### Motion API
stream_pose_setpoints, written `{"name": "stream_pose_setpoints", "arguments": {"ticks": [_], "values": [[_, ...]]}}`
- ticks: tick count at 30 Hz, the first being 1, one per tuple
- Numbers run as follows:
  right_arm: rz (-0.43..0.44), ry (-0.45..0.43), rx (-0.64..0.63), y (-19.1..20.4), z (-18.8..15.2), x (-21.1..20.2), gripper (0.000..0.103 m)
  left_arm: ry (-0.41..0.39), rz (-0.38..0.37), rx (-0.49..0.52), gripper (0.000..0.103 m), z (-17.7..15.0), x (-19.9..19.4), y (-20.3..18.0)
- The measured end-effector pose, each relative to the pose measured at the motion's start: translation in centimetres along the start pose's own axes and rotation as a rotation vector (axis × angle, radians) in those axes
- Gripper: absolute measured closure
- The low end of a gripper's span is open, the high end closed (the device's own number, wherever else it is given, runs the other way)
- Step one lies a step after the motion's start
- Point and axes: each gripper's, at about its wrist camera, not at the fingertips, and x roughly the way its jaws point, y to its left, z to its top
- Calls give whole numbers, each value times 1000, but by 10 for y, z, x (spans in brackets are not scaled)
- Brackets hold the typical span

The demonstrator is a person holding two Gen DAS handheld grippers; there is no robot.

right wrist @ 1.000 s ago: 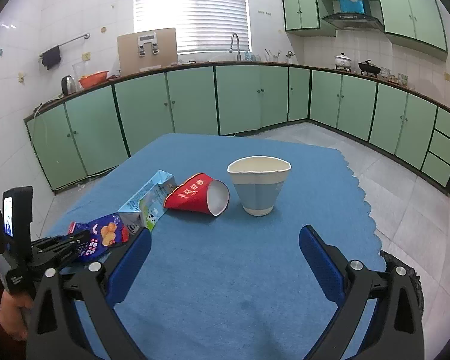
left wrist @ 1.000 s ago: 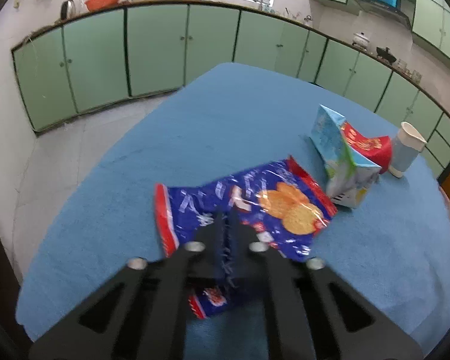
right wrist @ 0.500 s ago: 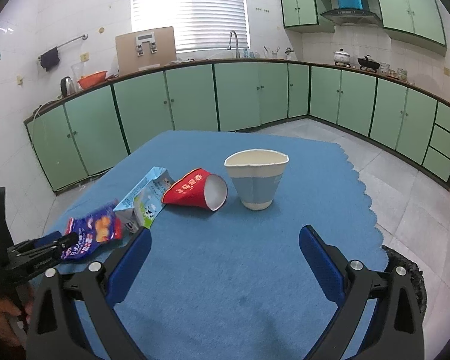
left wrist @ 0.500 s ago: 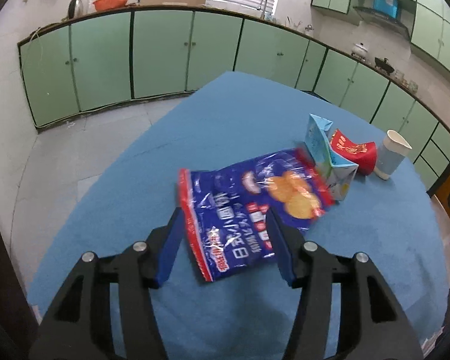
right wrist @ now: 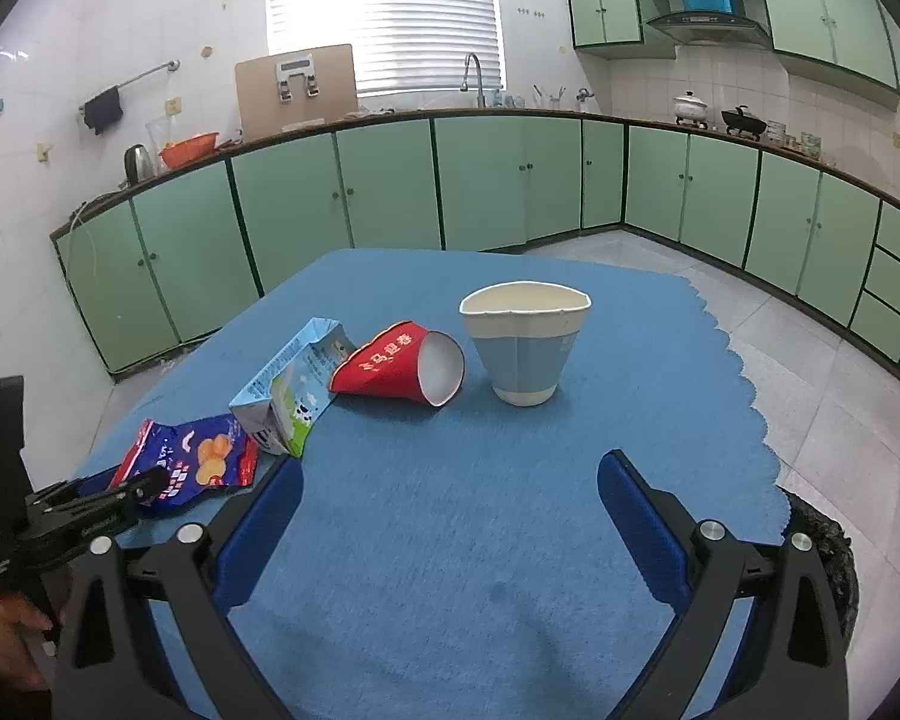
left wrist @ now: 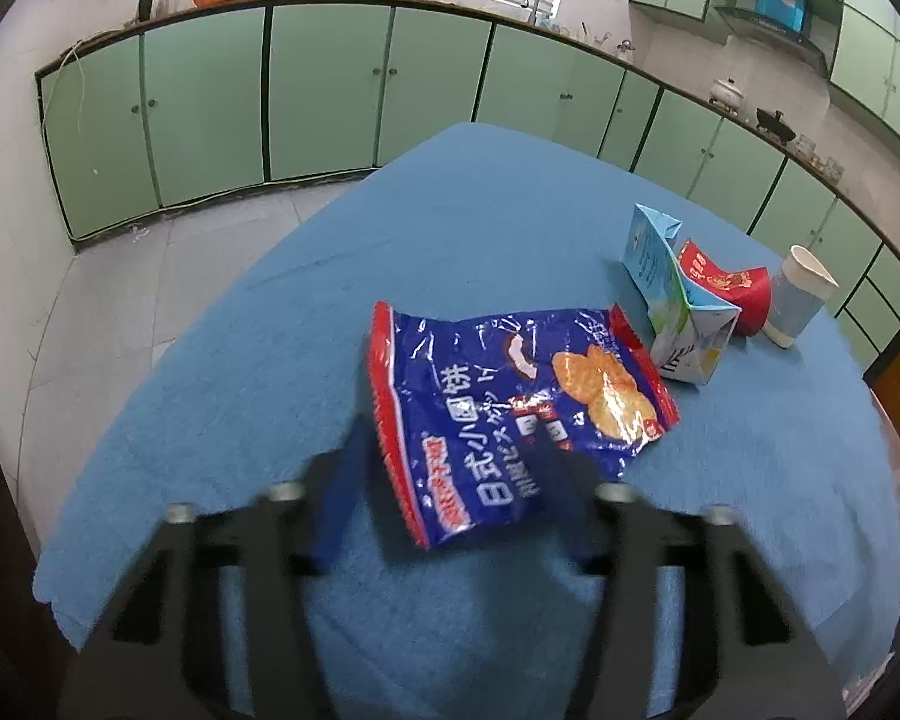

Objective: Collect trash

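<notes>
- Left gripper (left wrist: 450,474): black frame with blue pads, motion-blurred in its own view. Jaws are apart, and the snack bag (left wrist: 510,408) lies between the fingers, its near corner reaching back toward the frame. Can't tell if either pad actually touches it.
- That bag is crinkly glossy plastic, dark blue with red serrated ends and a picture of golden crackers. It's lying flat-ish on the cloth, a bit rumpled.
- Right gripper (right wrist: 450,504): same black frame, chunky blue ribbed pads, spread wide with only bare cloth between them. It's back from the trash, at the near part of the table.
- Just past the bag is a milk carton (right wrist: 291,396), light blue cardboard with a gable top, tipped on its side, touching or nearly touching the bag's far end.
- Right next to the carton is a red cup (right wrist: 399,372), paper, conical, lying on its side with the white inside facing the right wrist camera.
- Near that stands a blue cup (right wrist: 525,348), paper, upright, white rim slightly squashed out of round.
- Everything sits on a fuzzy blue tablecloth (right wrist: 480,570) with a scalloped edge on the right.
- Behind it all are green cabinets (right wrist: 390,180) wrapping round the kitchen.
</notes>
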Motion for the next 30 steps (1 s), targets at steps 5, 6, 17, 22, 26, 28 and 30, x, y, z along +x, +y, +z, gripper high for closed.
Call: {"name": "stream_pose_setpoints", "arguments": {"ticks": [5, 6, 17, 22, 26, 28, 30], "values": [[8, 6, 3, 2, -1, 2, 7, -8, 5, 7, 101, 0, 0, -7], [8, 7, 3, 2, -2, 2, 7, -11, 3, 5, 102, 0, 0, -6], [30, 0, 14, 7, 4, 2, 8, -138, -38, -14, 103, 18, -42, -6], [62, -23, 16, 23, 17, 10, 8, -223, 11, -9, 103, 31, -52, -7], [88, -36, 41, 39, 24, 21, 10, -287, 66, 10, 103, 40, -53, -7], [94, -46, 46, 49, 26, 27, 11, -297, 76, 18, 103, 41, -48, -6], [88, -50, 49, 58, 25, 33, 11, -294, 83, 23, 103, 39, -42, -5]]}}
